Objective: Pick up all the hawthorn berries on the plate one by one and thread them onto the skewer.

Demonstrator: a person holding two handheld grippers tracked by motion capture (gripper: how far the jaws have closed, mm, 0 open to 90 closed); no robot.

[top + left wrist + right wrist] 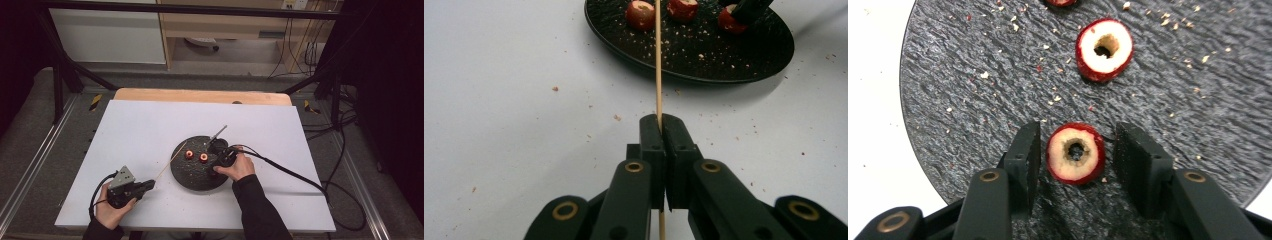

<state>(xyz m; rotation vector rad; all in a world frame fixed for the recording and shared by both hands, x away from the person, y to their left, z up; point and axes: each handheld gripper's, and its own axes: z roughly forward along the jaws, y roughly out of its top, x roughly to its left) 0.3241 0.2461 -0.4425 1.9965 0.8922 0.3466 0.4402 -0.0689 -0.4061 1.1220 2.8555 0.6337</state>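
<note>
Cored fruit (1076,153): lay on the dark plate (973,90), a second piece (1104,49) beyond it.
Right gripper (1076,150): pointed down over the plate, jaws flanking the fruit, left pad almost touching, right pad apart.
Left gripper (661,131): held low and level, clamped shut on the skewer (658,60).
Skewer tip: reached over the plate's rim.

Counted three cored red fruit pieces (640,14) on one black plate (704,60), one wooden skewer (658,65), one metal tool (216,134), two grippers.
</note>
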